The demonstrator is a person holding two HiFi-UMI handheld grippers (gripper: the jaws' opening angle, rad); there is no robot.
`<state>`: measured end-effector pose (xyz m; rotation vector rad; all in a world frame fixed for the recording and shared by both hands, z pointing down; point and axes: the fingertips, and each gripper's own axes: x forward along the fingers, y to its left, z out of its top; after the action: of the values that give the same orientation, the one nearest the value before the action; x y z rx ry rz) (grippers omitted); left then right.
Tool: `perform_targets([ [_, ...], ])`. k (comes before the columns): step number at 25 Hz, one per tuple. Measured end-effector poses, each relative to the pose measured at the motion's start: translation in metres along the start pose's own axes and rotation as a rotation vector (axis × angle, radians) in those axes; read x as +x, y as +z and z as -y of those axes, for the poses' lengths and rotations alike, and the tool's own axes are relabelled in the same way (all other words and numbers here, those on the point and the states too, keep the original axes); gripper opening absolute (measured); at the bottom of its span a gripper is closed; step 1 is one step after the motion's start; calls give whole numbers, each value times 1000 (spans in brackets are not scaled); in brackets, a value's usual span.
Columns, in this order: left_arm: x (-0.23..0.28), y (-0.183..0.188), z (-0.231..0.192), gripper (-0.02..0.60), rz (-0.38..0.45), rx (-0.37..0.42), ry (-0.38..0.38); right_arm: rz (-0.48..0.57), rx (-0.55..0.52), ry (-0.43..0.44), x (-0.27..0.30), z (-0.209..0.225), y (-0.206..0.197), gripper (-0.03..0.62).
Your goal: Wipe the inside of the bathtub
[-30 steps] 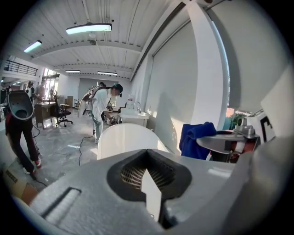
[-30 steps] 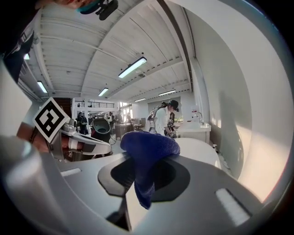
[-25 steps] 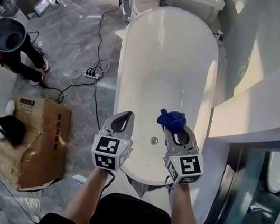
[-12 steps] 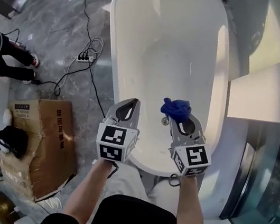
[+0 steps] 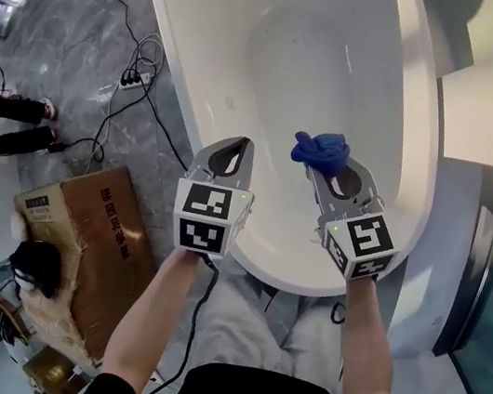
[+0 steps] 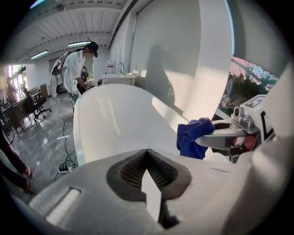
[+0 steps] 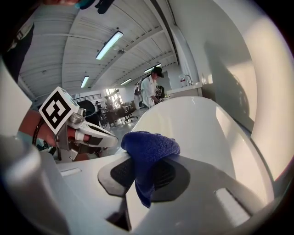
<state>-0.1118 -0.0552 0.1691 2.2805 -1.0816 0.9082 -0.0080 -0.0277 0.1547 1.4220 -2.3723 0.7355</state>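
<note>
Overhead: left gripper and right gripper hang over the bathtub's near end.
Right jaws: clenched on blue cloth, above the basin.
Left jaws: pressed together, empty.
Gripper views only: person standing beyond the tub.
Head view only: cardboard box on the floor.

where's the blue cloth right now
In the head view the cloth is pinched in the right gripper, above the near end of the tub, just right of the left gripper.
</note>
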Motion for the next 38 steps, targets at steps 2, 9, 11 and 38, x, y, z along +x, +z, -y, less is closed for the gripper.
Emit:
perform_targets([
  [2, 20, -14, -7, 3, -23, 1, -11, -16, 26, 1, 17, 4, -20, 71],
  [9, 84, -60, -12, 3, -83, -12, -46, -107, 85, 35, 71, 19, -113, 71],
  [11, 102, -71, -12, 3, -95, -15, -57, -142, 90, 49, 85, 24, -138, 69],
  [38, 281, -170, -95, 3, -297, -79, -76, -508, 188, 69, 270, 42, -390, 67],
])
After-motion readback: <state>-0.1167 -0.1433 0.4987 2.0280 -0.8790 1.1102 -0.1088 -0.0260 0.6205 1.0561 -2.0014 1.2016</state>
